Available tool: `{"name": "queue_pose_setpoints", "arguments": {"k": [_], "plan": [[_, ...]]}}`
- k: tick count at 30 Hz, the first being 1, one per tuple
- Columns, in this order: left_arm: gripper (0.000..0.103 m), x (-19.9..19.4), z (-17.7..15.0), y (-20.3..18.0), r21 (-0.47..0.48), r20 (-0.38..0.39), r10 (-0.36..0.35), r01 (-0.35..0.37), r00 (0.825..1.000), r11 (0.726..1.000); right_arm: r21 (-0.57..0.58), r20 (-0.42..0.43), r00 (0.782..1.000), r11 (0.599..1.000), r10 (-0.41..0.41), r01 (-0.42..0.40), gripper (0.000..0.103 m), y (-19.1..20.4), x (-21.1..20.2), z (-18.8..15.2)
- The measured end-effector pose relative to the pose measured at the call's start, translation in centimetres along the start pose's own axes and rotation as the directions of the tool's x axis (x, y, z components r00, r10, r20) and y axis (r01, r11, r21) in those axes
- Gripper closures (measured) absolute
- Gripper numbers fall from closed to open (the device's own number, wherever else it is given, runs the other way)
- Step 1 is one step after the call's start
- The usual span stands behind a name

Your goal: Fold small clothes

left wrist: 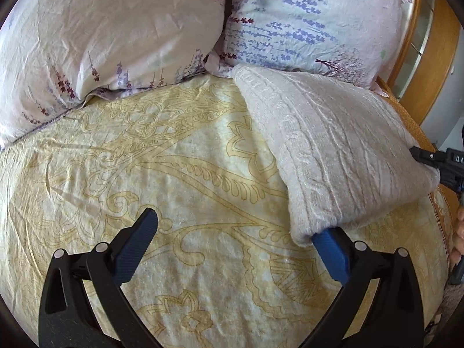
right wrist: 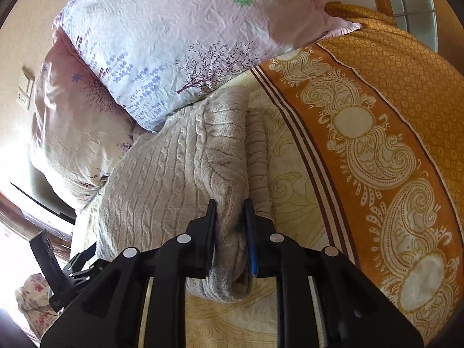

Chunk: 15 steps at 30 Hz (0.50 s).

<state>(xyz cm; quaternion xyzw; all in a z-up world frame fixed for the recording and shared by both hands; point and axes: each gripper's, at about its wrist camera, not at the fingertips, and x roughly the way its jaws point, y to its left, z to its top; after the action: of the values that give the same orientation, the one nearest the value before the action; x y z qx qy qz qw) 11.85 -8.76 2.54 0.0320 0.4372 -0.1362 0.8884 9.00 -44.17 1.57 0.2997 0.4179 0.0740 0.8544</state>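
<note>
Right wrist view: my right tongs [right wrist: 230,203] are clamped on a bunched fold at the near end of the cream cable-knit garment [right wrist: 174,168], thick cloth pinched between both fingers. The garment lies on the yellow patterned bedspread [right wrist: 293,179], its far end against the pillows. My left tongs [left wrist: 236,226] stand wide apart with nothing pinched; the right-hand blue pad [left wrist: 330,252] touches the garment's near corner, perhaps slipping just under it.

The risk, as I judge it: the knit is thick and plush, so the right grip may hold only outer layers and let the inner ones slide out when lifted, spoiling the fold. With the left tongs gripping nothing, that corner could drag or flop.

Count: one garment, two tongs, two floral pillows [left wrist: 110,29], one bedspread with an orange paisley border [right wrist: 362,145].
</note>
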Motion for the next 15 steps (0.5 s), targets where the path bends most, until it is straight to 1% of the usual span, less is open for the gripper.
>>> {"name": "queue_pose_setpoints", "arguments": {"k": [1,2,3,4,5,6,8,9,10,12,14,15], "plan": [[0.002,-0.9,-0.1,0.1,0.021,0.019,-0.025,0.025,0.999,0.999,0.020,-0.005,1.000,1.000,0.009,-0.009,0.061,-0.3,-0.3,0.1],[0.002,-1.7,-0.1,0.4,0.034,0.040,-0.058,0.057,0.997,0.998,0.045,-0.003,1.000,0.999,0.026,-0.025,0.053,-0.8,-0.7,0.2],[0.002,-2.5,-0.1,0.8,0.034,0.062,-0.094,0.092,0.994,0.995,0.070,0.006,0.999,0.996,0.052,-0.052,0.043,-1.3,-1.1,0.4],[0.002,-3.2,0.2,1.4,0.019,0.083,-0.138,0.137,0.987,0.990,0.096,0.012,0.997,0.992,0.078,-0.079,0.041,-1.8,-1.3,0.8],[0.002,-3.6,0.7,2.0,-0.006,0.092,-0.185,0.186,0.978,0.982,0.130,0.010,0.994,0.986,0.107,-0.107,0.040,-2.4,-1.2,1.1],[0.002,-3.5,1.4,2.6,-0.045,0.089,-0.229,0.233,0.969,0.971,0.163,-0.001,0.990,0.977,0.138,-0.136,0.036,-2.8,-0.9,1.6],[0.002,-2.6,3.1,3.6,-0.148,0.076,-0.307,0.315,0.949,0.937,0.213,-0.031,0.983,0.962,0.183,-0.173,0.034,-3.2,0.2,2.3],[0.002,-1.8,4.0,3.7,-0.186,0.063,-0.344,0.350,0.937,0.918,0.228,-0.050,0.982,0.959,0.182,-0.166,0.034,-3.3,0.9,2.6],[0.002,-0.8,4.9,3.6,-0.219,0.042,-0.366,0.366,0.930,0.904,0.241,-0.067,0.982,0.958,0.176,-0.155,0.034,-3.3,1.5,2.9],[0.002,1.1,6.5,3.1,-0.254,0.002,-0.391,0.379,0.920,0.890,0.258,-0.096,0.978,0.954,0.186,-0.156,0.034,-3.2,2.7,3.4],[0.002,2.9,7.7,2.1,-0.278,-0.036,-0.405,0.380,0.913,0.882,0.260,-0.113,0.977,0.954,0.183,-0.149,0.034,-3.0,3.5,3.8],[0.002,3.6,8.3,1.5,-0.272,-0.058,-0.402,0.373,0.914,0.887,0.261,-0.119,0.978,0.955,0.174,-0.138,0.034,-3.0,3.8,4.0]]}}
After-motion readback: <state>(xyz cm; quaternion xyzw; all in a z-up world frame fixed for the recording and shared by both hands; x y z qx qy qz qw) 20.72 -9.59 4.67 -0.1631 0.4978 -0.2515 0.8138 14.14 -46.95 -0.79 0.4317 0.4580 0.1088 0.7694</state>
